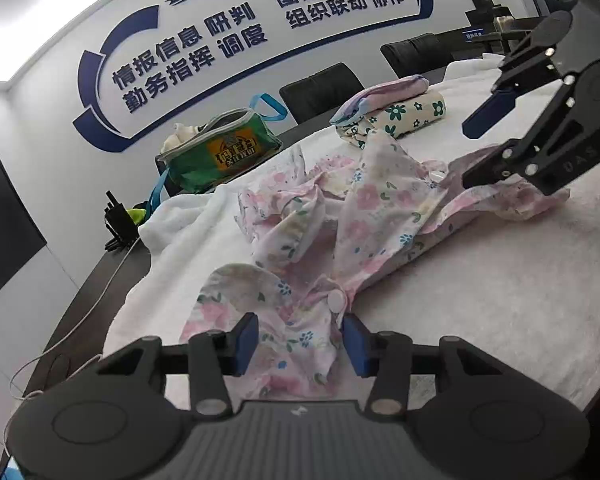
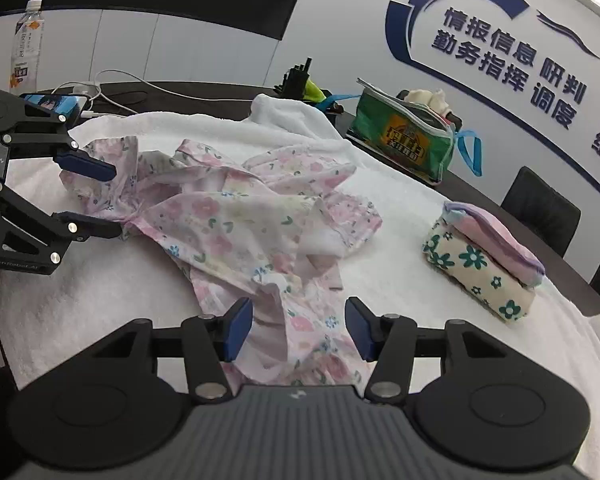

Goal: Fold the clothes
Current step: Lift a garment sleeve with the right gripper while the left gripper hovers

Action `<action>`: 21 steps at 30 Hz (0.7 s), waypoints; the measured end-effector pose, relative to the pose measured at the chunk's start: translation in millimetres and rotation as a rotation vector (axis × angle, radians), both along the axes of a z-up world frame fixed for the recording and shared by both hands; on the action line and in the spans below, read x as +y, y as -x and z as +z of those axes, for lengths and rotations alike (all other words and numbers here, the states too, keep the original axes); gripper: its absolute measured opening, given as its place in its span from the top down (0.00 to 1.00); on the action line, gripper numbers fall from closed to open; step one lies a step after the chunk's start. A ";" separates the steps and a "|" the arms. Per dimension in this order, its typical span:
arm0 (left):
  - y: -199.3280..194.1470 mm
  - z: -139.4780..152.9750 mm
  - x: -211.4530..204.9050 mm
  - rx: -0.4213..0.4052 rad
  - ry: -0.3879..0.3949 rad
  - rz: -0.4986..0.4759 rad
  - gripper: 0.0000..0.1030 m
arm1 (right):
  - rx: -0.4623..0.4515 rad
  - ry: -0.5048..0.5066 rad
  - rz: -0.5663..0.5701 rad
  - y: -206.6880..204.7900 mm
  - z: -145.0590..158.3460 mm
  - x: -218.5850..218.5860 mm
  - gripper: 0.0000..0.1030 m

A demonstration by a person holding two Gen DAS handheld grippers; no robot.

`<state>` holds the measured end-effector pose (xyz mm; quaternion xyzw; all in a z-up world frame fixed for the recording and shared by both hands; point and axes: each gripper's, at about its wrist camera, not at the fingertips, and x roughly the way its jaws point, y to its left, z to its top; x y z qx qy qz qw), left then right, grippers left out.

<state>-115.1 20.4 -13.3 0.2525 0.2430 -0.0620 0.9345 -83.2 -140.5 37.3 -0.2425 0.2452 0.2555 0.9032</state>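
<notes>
Desk [image 2: 220,98] draped in fluffy white towel [image 2: 100,300].
Crumpled floral garment [image 2: 236,224] is straddled, unpinched, by released left claw [image 1: 300,338] and right claw [image 2: 299,328].

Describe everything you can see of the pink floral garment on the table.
The garment is thin, light woven-looking cloth, pale pink and white with small pink, blue and green flowers. It lies crumpled and unfolded on a white towel, bunched into ridges, one white button showing near an edge. The left tool and right tool each straddle an edge of it with jaws open, fabric between the pads but not pinched.
</notes>
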 end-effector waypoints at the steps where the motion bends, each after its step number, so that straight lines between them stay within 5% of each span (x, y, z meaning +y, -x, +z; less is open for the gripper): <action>1: 0.3 0.2 0.1 0.002 0.001 -0.002 0.55 | -0.004 0.010 -0.010 -1.6 -0.6 2.2 0.49; 6: -2.3 3.0 -6.4 0.014 0.074 -0.033 0.49 | -0.105 0.208 0.037 7.9 -17.2 28.3 0.53; 7: -4.5 1.2 -9.5 0.016 0.069 -0.038 0.49 | -0.099 0.227 0.045 7.9 -19.8 32.6 0.61; 8: -6.8 -1.9 -13.2 0.014 0.048 -0.027 0.49 | -0.092 0.239 0.046 7.2 -21.5 36.3 0.87; 9: -8.8 -4.7 -16.5 0.009 0.022 -0.012 0.49 | -0.089 0.247 0.043 6.5 -21.5 39.0 0.99; 13: -8.5 -4.3 -18.9 -0.024 0.002 0.039 0.49 | -0.201 0.107 -0.002 20.7 18.7 28.8 0.99; 21: 11.6 6.3 -20.8 -0.164 -0.050 0.123 0.49 | -0.217 -0.121 -0.015 43.2 72.8 -5.5 0.99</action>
